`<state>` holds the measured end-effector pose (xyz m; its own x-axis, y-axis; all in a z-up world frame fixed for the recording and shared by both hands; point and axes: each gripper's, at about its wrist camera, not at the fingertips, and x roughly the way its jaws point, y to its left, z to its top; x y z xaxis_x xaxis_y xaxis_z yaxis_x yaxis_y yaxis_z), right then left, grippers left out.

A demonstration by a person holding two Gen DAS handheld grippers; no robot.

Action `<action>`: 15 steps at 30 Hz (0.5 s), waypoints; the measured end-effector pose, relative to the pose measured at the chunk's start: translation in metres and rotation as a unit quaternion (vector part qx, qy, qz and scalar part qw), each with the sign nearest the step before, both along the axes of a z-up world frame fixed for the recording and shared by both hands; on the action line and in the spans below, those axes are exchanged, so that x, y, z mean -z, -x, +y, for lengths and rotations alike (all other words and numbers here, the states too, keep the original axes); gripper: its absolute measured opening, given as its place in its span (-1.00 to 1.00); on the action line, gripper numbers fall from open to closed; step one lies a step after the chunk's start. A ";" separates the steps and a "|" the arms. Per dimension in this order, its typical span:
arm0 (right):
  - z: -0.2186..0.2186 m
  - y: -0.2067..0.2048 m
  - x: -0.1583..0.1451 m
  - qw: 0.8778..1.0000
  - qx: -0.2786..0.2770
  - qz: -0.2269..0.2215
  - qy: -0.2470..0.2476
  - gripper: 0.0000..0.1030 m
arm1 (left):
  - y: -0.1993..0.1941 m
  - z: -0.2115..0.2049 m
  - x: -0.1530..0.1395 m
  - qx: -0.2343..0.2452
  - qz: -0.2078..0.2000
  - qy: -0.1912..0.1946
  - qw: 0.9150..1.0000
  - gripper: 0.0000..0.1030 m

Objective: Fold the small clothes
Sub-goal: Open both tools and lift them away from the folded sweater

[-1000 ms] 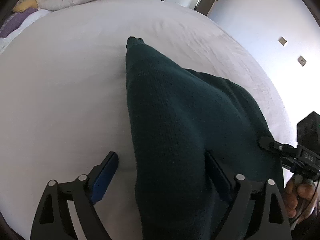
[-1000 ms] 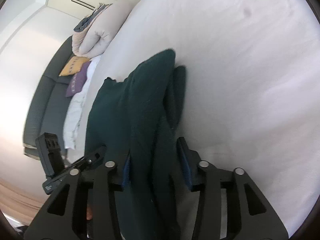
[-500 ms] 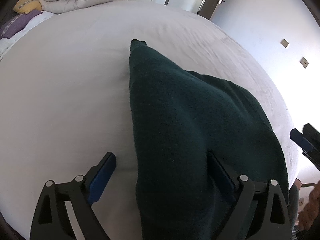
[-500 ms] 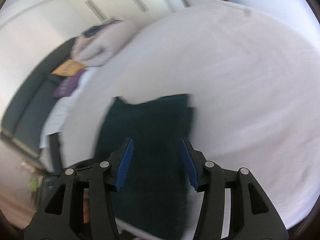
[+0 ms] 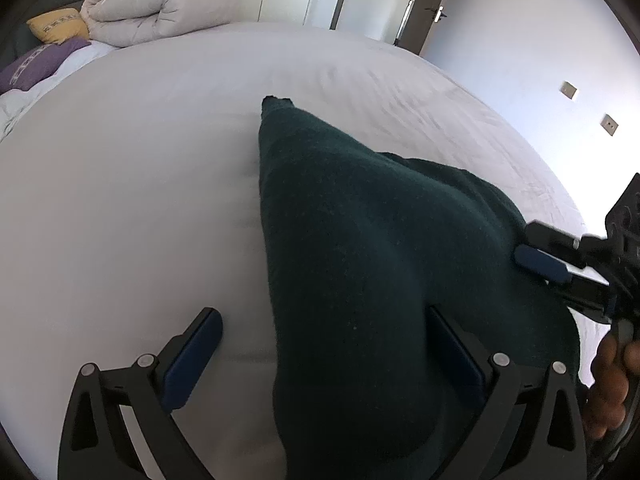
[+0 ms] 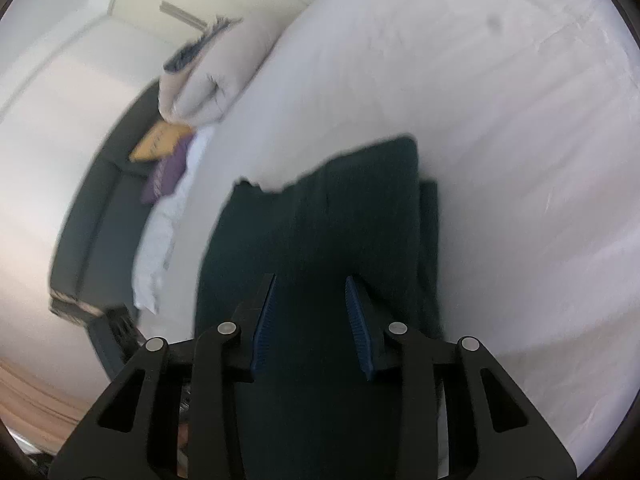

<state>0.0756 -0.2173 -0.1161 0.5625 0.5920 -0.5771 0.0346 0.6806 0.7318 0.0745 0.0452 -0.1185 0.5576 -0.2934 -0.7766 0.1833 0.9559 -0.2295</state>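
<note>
Dark green sweater (image 5: pixel 360 264) folded on the white bed (image 5: pixel 120 200), toward its near edge. Left gripper (image 5: pixel 324 344) spread wide, just opened further, straddling the sweater's left edge, pads off the cloth. Right gripper (image 6: pixel 310 320) over the sweater's right edge, jaws just narrowed, partly apart; grip on cloth unclear. Folded duvet (image 5: pixel 160 12) at the far corner.

Left gripper (image 5: pixel 324 354) spread wide, just opening; right gripper (image 6: pixel 310 324) narrower, closing.
</note>
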 end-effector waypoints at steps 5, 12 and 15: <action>-0.021 0.007 0.010 0.999 0.037 -0.006 -0.038 -0.38 | 0.012 0.010 -0.006 -0.001 -0.019 0.013 1.000 1.00; -0.054 0.062 -0.018 0.989 0.127 -0.012 0.070 -0.02 | 0.078 0.011 -0.061 -0.028 -0.160 -0.091 0.982 1.00; -0.050 0.089 -0.045 0.979 0.144 -0.041 0.136 0.11 | 0.104 0.013 -0.092 -0.055 -0.223 -0.107 0.968 1.00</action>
